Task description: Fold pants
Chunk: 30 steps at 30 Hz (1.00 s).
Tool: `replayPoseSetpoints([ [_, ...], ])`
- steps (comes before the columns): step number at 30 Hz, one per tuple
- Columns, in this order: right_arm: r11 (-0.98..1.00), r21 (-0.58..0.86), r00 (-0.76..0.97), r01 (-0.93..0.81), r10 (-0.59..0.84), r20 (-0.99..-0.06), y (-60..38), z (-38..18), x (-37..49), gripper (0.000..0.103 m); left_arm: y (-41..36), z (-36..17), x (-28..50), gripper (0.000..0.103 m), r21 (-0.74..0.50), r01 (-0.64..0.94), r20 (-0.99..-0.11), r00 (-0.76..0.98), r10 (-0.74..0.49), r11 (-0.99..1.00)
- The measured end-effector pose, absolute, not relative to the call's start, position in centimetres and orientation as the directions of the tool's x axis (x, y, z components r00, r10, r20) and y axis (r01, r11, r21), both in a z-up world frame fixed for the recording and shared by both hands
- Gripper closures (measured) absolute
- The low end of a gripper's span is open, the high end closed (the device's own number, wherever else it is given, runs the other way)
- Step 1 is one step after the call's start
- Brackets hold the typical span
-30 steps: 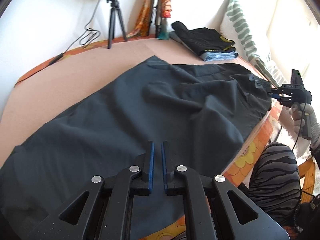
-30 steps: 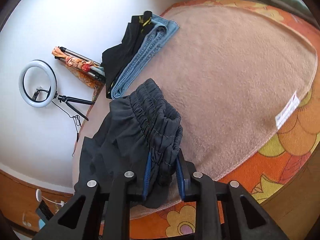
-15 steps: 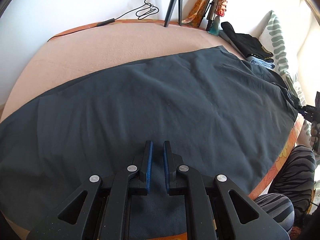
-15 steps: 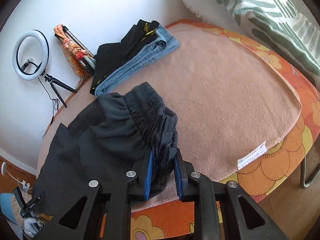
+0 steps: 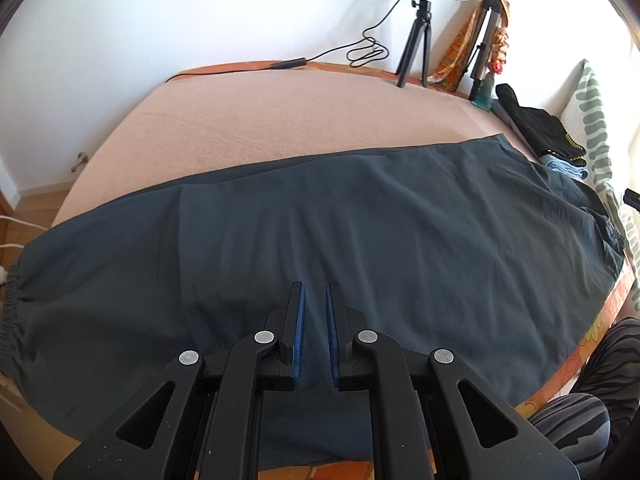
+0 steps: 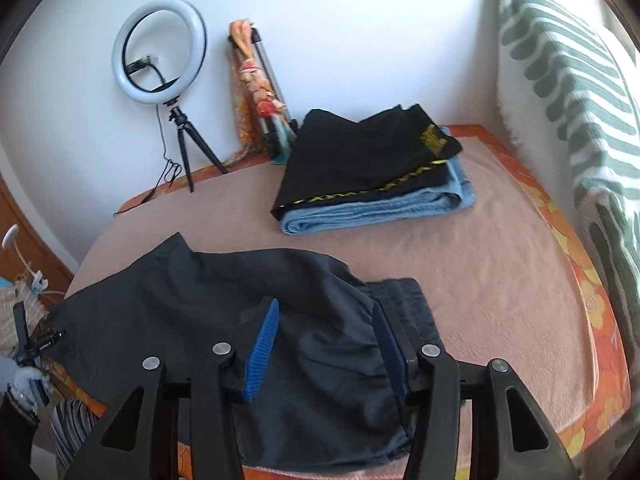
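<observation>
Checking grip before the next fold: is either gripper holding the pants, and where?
Right gripper is open over the waistband, holding nothing. Left gripper: narrow gap above the pants; hold unclear.
</observation>
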State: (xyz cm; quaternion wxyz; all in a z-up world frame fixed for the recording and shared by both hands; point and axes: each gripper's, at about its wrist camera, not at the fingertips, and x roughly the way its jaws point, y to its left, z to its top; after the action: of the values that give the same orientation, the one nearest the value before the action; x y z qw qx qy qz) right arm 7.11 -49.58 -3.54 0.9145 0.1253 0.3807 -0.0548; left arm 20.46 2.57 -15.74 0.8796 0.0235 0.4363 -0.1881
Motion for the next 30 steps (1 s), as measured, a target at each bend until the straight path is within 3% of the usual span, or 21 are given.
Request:
replayPoseSetpoints([
  [3,0.987,0.158,0.668,0.037,0.093,-0.738,-47.8,-4.5,13.0,0.041,3.5,-16.5,20.8,0.094,-0.131,0.320,-0.786,0.543,-0.295,0.938],
  [9,0.951,0.252,0.522,-0.180,0.309,-0.795,-46.4,-7.9,21.9,0.036,4.2,-16.8,20.9,0.094,-0.154,0.289,-0.771,0.563,-0.297,0.945],
  [13,0.940,0.240,0.435,-0.242,0.326,-0.839,-45.0,-10.7,24.6,0.036,4.6,-16.9,20.8,0.094,-0.150,0.288,-0.760,0.578,-0.296,0.946],
  [15,0.939,0.244,0.408,-0.242,0.327,-0.853,-45.0,-11.9,25.2,0.045,4.6,-17.0,20.8,0.094,-0.150,0.286,-0.757,0.582,-0.296,0.946],
  [17,0.932,0.272,0.378,-0.238,0.347,-0.858,-45.1,-12.6,25.4,0.074,4.7,-17.0,20.8,0.094,-0.153,0.285,-0.755,0.584,-0.298,0.946],
  [19,0.924,0.290,0.365,-0.250,0.367,-0.855,-44.9,-12.8,25.1,0.085,4.6,-17.0,20.9,0.094,-0.153,0.287,-0.752,0.587,-0.300,0.946],
  [20,0.922,0.284,0.362,-0.264,0.367,-0.857,-44.6,-12.8,24.9,0.097,4.6,-17.0,20.9,0.094,-0.154,0.287,-0.750,0.589,-0.301,0.946],
  [22,0.930,0.232,0.374,-0.285,0.330,-0.867,-43.8,-12.4,24.2,0.103,4.6,-17.0,21.0,0.094,-0.154,0.287,-0.746,0.593,-0.301,0.946],
  [27,0.973,0.107,0.433,-0.206,0.189,-0.881,-44.4,-11.7,24.6,0.103,4.5,-17.0,20.9,0.094,-0.156,0.283,-0.743,0.598,-0.301,0.946],
  [28,0.974,0.098,0.411,-0.205,0.177,-0.894,-44.2,-11.9,24.8,0.098,4.6,-17.0,20.9,0.094,-0.158,0.284,-0.743,0.597,-0.303,0.946],
  [30,0.979,0.069,0.396,-0.192,0.142,-0.907,-43.8,-11.7,25.2,0.074,4.6,-17.0,21.0,0.094,-0.161,0.286,-0.743,0.595,-0.307,0.945],
])
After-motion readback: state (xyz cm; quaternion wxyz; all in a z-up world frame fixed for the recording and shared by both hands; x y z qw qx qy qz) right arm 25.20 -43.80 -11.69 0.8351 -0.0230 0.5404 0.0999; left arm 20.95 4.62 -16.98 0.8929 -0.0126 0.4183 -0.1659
